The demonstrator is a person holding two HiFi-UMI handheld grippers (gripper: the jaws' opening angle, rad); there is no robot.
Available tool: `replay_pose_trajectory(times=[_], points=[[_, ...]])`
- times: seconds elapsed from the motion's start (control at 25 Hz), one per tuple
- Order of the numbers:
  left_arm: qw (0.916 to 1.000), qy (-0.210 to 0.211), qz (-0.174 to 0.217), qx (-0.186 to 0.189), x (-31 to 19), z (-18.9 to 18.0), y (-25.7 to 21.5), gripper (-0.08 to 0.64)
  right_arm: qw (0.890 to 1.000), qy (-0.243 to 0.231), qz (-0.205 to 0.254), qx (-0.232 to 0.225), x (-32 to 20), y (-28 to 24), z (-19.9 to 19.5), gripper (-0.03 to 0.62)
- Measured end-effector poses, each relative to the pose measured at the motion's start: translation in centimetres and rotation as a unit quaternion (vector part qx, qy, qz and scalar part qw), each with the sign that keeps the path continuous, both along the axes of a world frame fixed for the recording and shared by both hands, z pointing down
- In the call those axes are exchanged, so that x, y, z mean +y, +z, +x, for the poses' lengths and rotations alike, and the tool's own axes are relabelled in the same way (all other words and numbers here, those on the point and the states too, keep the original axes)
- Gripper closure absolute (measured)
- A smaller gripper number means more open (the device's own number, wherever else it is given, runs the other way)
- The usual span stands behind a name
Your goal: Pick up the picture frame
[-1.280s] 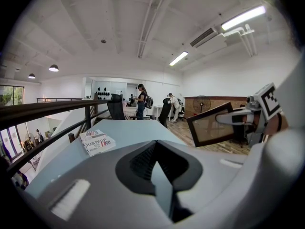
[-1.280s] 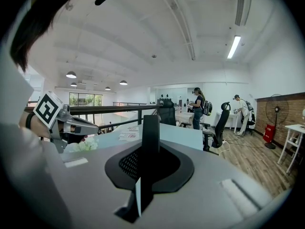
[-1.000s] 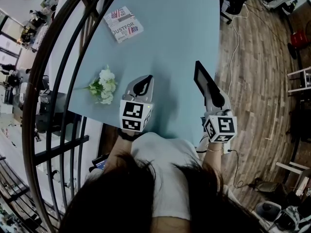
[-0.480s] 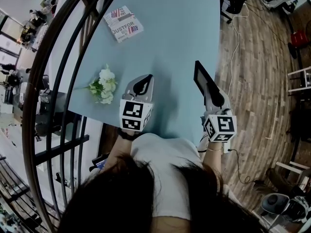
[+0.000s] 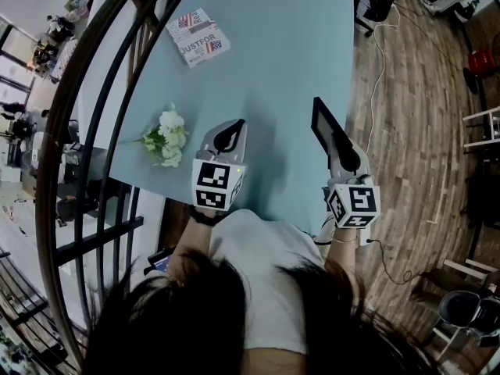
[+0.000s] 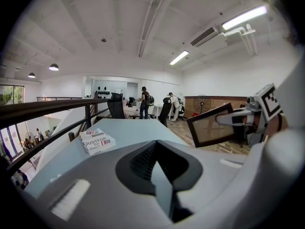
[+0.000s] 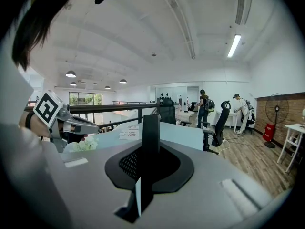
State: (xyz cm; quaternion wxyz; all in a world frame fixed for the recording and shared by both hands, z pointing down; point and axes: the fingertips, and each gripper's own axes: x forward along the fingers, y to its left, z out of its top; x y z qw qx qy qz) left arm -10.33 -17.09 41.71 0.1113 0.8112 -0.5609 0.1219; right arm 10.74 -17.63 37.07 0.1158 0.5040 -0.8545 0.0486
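We grip the picture frame (image 5: 324, 127) tight in our right gripper (image 5: 341, 151), its long side pointing straight out past the jaws, up off the blue table (image 5: 297, 53), and our left gripper (image 5: 233, 131), closed on nothing, sits near on its left.

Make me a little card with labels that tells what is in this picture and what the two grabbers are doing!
Table: light blue tabletop
Right gripper: jaws shut on the dark-rimmed picture frame, held up off the table
Left gripper: jaws shut, nothing in them
Flowers: small white flower bunch lying near the table's left edge
Booklet: printed booklet lying flat at the far left
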Motion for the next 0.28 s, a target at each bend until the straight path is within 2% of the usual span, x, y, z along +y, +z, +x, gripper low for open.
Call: replay_pose_trajectory(times=[0.28], points=[[1.0000,0.002,-0.003,-0.002,0.00,0.25,0.09,0.503,1.000,0.005,-0.002,0.000,-0.02,0.14,0.38,0.581]])
